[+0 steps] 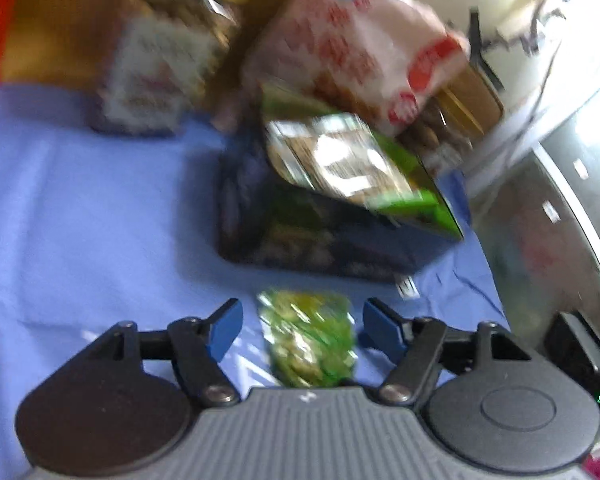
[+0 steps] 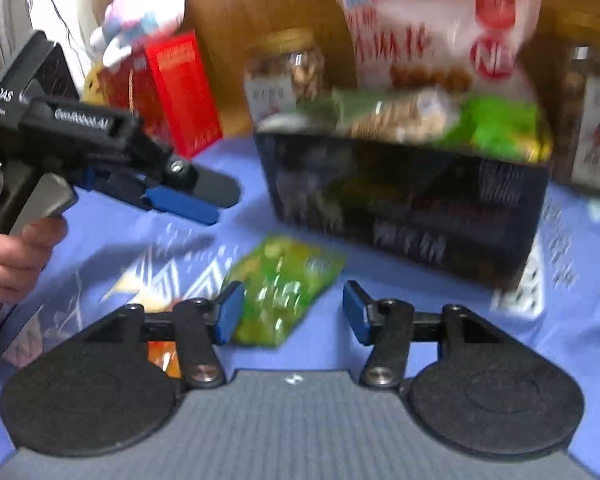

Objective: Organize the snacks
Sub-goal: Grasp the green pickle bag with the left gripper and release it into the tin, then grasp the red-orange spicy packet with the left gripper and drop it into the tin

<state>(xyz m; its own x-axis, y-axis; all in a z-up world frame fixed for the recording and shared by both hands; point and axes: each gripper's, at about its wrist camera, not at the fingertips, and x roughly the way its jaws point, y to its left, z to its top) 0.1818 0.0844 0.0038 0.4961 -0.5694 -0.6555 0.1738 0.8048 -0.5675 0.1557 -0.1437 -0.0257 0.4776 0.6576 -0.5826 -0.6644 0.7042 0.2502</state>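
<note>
Two glass jars of nuts stand in view, one [image 2: 286, 76] left of the single dark box [image 2: 404, 204] and one [image 2: 592, 120] right of it. One small green packet [image 2: 280, 288] lies on the cloth. One pink-white bag [image 2: 432, 24], one green bag [image 2: 440, 120], one red carton [image 2: 172, 92] and one plush toy [image 2: 140, 20] complete the count.

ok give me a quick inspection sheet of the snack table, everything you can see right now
Surface: blue cloth with printed markings.
Job's things: small green snack packet lying flat; dark box holding a green packet and a pink bag.
Clutter: two nut jars, red carton, plush toy.
Grippers: left hand-held gripper open, straddling the small packet; right hand-held gripper open, empty.
Cables: thin wires at upper left, blurred.
Surroundings: wooden panel behind.
</note>
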